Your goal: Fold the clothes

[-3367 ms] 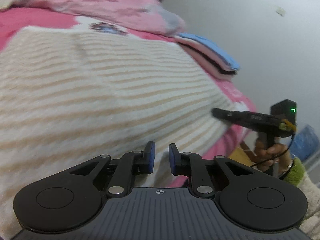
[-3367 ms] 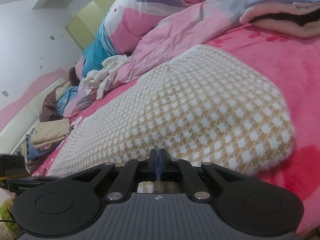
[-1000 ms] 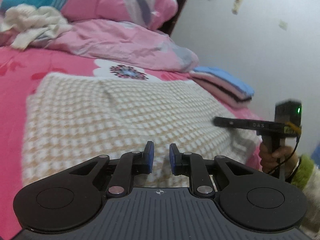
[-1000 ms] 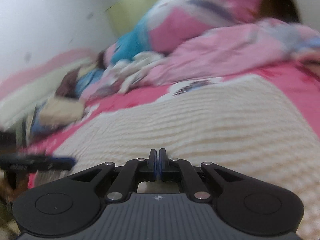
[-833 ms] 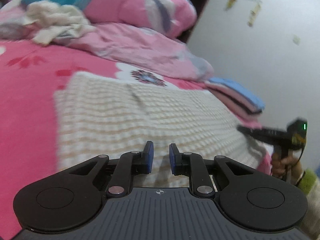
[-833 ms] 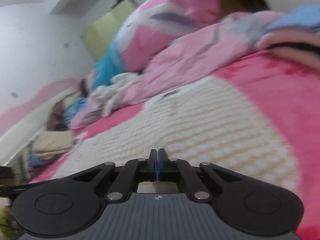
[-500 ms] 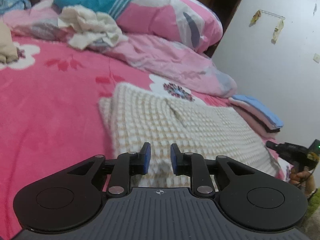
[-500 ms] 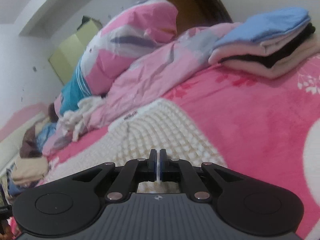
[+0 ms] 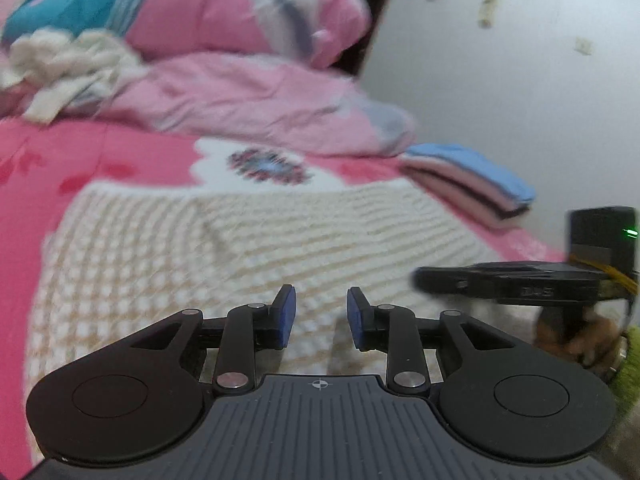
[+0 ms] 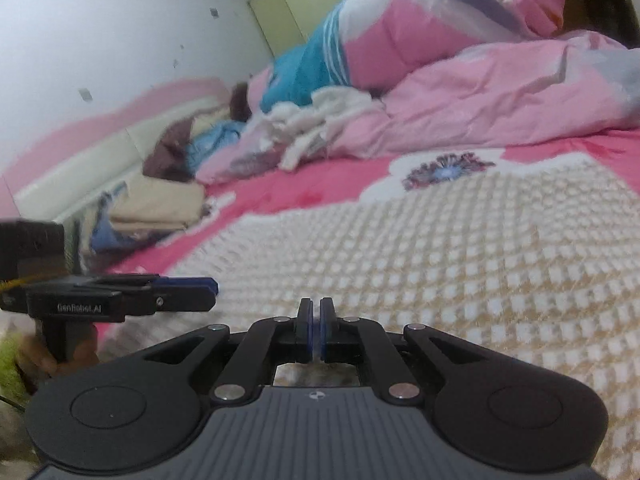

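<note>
A cream and tan checked knit sweater (image 9: 240,248) lies folded flat on the pink bed blanket (image 9: 100,160). My left gripper (image 9: 320,312) hovers over its near edge. Its jaws are opening, and nothing sits between the blue pads (image 9: 286,312). In the right wrist view the sweater (image 10: 460,260) fills the right half. My right gripper (image 10: 316,328) is over its near edge, shut, with no cloth visible in the pads. Each gripper shows in the other's view: the right gripper (image 9: 424,280) at the sweater's right side, the left gripper (image 10: 210,288) at its left side.
A stack of folded pink and blue clothes (image 9: 472,184) sits by the white wall beyond the sweater. A pink duvet (image 9: 240,92) and a crumpled white garment (image 9: 68,60) lie at the back. Folded beige clothes (image 10: 160,204) rest far left. A hand in a green sleeve (image 9: 580,340) holds the right gripper.
Both views swung sideways and back again. The left jaws spread a little wider. The folded stack left the right wrist view. The sweater stayed flat on the bed.
</note>
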Tool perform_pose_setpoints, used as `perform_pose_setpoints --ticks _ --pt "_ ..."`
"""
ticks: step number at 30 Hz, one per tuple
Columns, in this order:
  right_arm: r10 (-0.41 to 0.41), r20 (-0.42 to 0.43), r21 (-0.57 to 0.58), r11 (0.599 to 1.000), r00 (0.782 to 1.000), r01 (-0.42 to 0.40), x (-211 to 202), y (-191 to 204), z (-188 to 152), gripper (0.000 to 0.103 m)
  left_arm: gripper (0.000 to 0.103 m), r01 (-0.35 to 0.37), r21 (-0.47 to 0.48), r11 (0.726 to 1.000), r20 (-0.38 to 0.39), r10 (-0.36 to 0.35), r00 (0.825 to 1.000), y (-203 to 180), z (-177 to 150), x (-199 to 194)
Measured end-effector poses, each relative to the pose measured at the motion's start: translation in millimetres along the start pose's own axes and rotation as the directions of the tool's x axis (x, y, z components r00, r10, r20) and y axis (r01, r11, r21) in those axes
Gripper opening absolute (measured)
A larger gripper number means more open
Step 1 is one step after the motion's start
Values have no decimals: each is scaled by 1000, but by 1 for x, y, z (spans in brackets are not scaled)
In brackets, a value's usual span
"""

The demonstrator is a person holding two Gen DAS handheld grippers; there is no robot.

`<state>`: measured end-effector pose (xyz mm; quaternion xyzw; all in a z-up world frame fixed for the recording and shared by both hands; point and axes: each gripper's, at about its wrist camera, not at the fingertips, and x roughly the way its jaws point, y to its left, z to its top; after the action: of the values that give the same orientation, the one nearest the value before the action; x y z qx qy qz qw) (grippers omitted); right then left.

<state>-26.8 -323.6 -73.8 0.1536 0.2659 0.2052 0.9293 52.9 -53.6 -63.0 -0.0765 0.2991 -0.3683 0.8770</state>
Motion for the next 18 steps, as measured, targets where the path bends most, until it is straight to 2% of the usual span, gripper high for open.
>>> perform_pose_setpoints --ticks 5,7,12,14,18 --pt "-80 65 132 989 995 71 -23 -43 0 1 26 -8 -185 983 36 15 999 41 -4 -10" --pt "-120 101 205 974 988 98 -37 -66 -1 0 26 -21 -215 976 59 35 998 51 -5 -18" --pt "-231 174 353 922 957 158 -64 -103 -8 1 26 -111 -192 975 72 126 989 49 -3 -29" --pt "-266 184 368 911 946 184 -70 -106 -10 1 26 -164 -182 969 75 180 981 47 -2 -32" --pt "-333 195 337 906 922 256 -76 -95 -8 2 27 -269 -203 941 69 288 955 49 4 -38"
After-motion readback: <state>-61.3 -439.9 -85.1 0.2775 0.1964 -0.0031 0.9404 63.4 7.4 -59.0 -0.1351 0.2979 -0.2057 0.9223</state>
